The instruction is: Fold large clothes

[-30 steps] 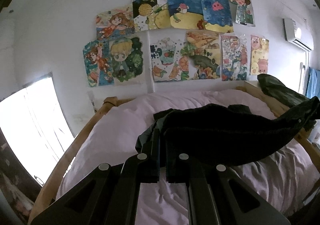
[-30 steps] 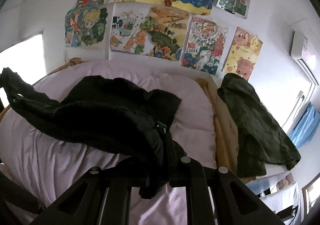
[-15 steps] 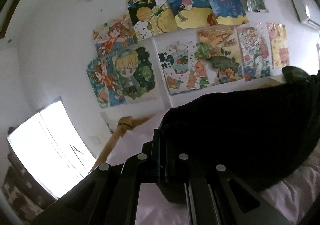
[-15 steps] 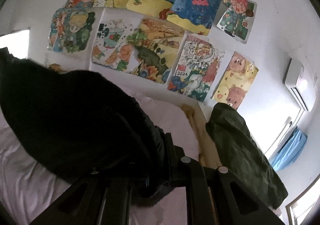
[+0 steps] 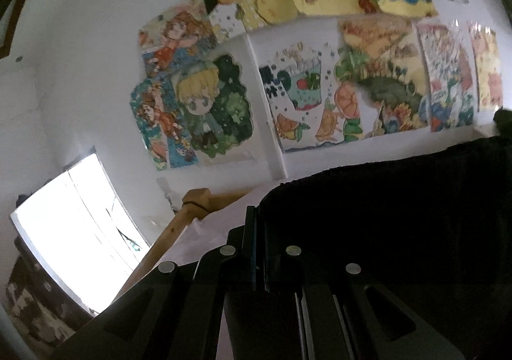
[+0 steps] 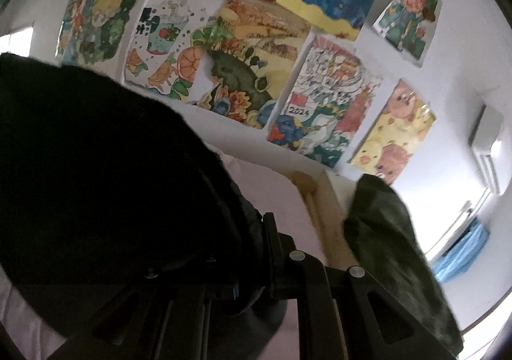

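Observation:
A large black garment hangs stretched between my two grippers, lifted high above the bed. My left gripper is shut on its left edge; the cloth spreads to the right and hides most of the bed. In the right wrist view the same black garment fills the left half, and my right gripper is shut on its right edge. The left finger of the right gripper is hidden under the cloth.
A pink bed sheet lies below with a wooden bed frame around it. A dark green garment lies over the frame at the right. Colourful drawings cover the white wall. A bright window is at the left.
Both grippers have risen and tilted upward with the black garment, which has come up off the bed. The wall drawings now fill more of both views.

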Demonstrator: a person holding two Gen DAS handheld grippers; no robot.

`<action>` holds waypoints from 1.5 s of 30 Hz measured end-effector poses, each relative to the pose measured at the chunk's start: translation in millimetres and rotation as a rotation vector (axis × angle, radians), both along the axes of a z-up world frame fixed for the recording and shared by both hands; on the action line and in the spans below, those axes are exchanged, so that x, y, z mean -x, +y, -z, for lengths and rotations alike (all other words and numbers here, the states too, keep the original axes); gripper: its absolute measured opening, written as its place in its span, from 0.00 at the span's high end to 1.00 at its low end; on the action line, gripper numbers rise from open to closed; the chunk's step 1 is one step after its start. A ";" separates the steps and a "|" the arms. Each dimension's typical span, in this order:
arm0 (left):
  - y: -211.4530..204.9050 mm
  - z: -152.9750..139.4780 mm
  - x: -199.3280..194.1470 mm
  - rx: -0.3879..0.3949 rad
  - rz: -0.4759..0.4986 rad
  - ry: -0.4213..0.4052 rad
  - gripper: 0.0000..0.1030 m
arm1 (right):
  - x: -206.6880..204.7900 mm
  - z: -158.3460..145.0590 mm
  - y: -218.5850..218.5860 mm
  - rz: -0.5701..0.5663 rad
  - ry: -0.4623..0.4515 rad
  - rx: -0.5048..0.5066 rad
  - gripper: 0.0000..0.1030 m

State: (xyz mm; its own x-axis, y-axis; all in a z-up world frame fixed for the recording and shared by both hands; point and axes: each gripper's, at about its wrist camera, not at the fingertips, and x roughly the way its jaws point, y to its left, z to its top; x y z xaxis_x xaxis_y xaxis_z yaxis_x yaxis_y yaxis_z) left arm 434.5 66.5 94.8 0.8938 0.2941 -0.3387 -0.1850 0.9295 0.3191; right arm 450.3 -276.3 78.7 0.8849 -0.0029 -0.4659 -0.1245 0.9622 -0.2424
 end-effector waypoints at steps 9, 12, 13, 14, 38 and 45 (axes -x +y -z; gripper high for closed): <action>7.1 62.4 -73.0 0.052 0.015 0.085 0.98 | -69.8 54.5 -7.4 -0.014 0.128 -0.054 0.88; 11.3 79.8 -87.7 0.073 0.014 0.114 0.98 | -83.6 65.6 -5.6 -0.016 0.146 -0.044 0.87; 11.7 85.0 -92.5 0.076 0.015 0.124 0.98 | -88.1 69.1 -5.4 -0.016 0.151 -0.038 0.87; 13.2 91.9 -97.5 0.084 0.015 0.138 0.98 | -91.5 73.4 -5.1 -0.014 0.157 -0.035 0.85; 32.5 101.4 -12.4 0.581 0.330 0.112 0.13 | 15.1 94.4 19.0 -0.282 -0.021 -0.168 0.07; -50.9 142.1 14.8 0.282 0.619 0.177 0.11 | 22.5 101.5 45.3 -0.372 -0.008 -0.191 0.04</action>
State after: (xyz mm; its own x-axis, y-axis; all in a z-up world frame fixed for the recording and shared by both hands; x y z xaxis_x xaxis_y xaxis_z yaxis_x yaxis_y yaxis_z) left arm 419.7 15.7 -47.4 0.7928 -0.3717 -0.4830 0.4375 0.8988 0.0263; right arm 427.7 -231.0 -22.8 0.8128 0.4036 -0.4200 -0.4709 0.8797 -0.0660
